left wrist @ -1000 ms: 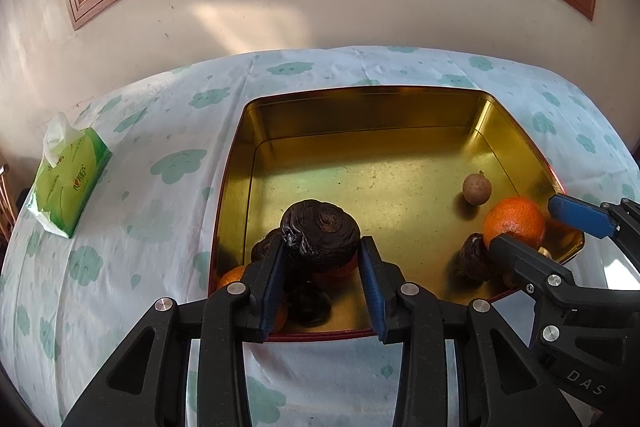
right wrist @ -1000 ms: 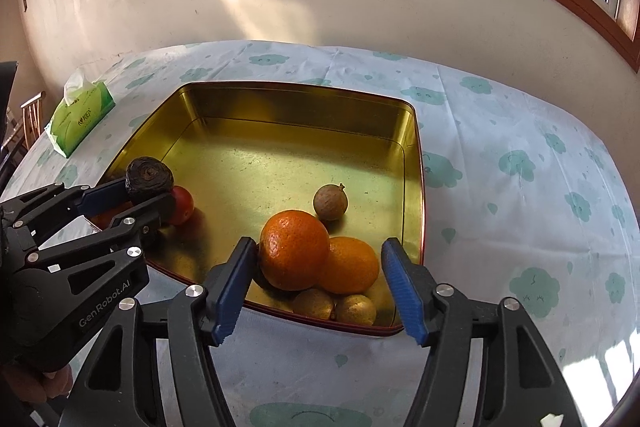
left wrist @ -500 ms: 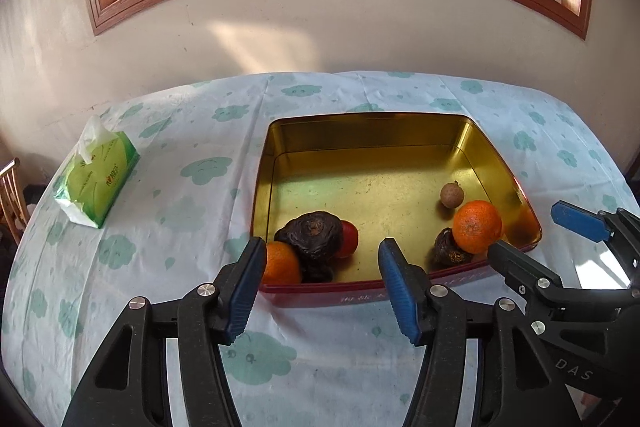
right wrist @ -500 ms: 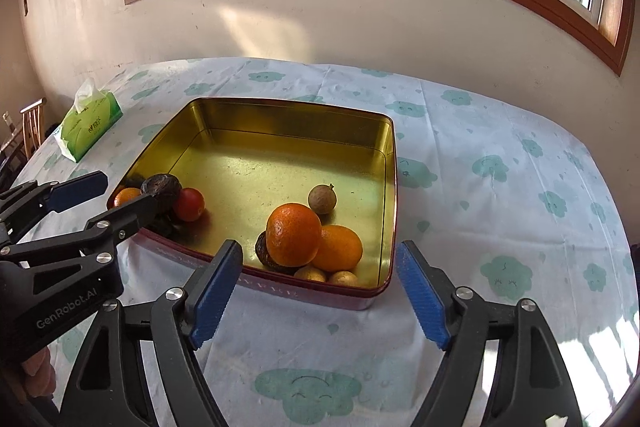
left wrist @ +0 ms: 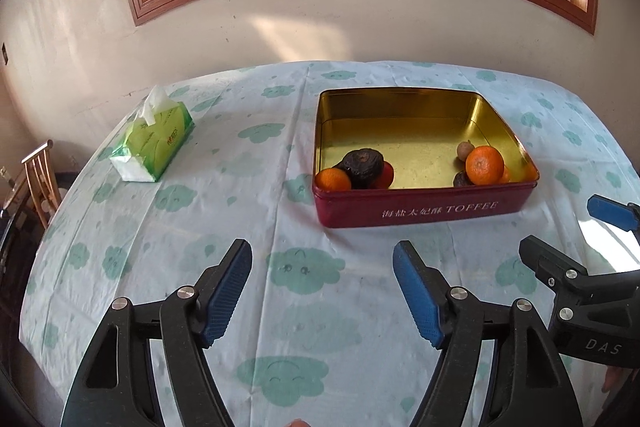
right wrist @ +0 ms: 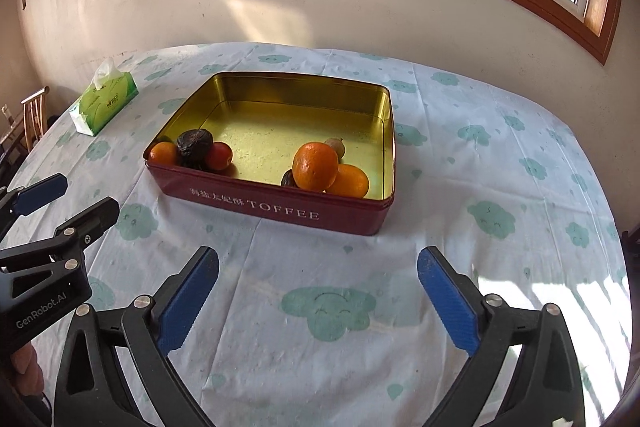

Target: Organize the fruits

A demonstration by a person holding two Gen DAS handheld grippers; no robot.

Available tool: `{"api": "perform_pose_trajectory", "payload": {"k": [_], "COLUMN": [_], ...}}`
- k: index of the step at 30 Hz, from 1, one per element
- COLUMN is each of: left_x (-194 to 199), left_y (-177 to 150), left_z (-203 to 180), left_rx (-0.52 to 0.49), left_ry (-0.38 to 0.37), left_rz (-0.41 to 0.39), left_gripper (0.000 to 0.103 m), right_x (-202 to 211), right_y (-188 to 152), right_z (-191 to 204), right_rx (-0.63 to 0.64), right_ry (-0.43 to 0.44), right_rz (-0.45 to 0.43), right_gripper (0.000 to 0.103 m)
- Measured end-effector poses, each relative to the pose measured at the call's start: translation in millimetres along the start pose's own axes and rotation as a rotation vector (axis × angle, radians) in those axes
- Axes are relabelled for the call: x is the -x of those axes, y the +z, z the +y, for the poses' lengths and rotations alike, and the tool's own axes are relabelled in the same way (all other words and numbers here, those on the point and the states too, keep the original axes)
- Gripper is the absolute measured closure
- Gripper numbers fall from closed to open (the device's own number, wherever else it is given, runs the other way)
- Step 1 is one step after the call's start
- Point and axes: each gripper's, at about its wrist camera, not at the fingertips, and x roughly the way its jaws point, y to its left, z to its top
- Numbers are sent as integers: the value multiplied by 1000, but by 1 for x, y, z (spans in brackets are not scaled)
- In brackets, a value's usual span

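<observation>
A red toffee tin with a gold inside stands on the table. In its near left corner lie a dark wrinkled fruit, a small orange and a red fruit. In its near right corner lie a big orange, a second orange, a small brown fruit and a dark fruit. My left gripper and right gripper are open and empty, in front of the tin.
A green tissue pack lies at the far left of the table, which has a white cloth with green clouds. A wooden chair stands off the left edge. A wall with a window is behind.
My left gripper let go of the dark wrinkled fruit in the tin. Both grippers opened wider and pulled back from the tin toward the table's near side.
</observation>
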Motion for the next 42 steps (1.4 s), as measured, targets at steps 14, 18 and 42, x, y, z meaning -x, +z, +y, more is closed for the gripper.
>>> {"api": "perform_pose_trajectory", "payload": {"k": [14,18,42], "left_x": [14,15,14], "left_y": [-20,-23,-26], "left_z": [7,6,2], "left_rx": [30,33,34], "left_ry": [13,10,11], "left_rz": [17,21,37], "left_gripper": [27,27,27], "right_x": [14,17,18], "right_y": [-28,-31,-33], "right_z": [9,9,9], "right_rx": [15,23,34], "right_ry": [-4,-8,-13], "right_rz": [41,35,37], "right_gripper": [3,3,2]}}
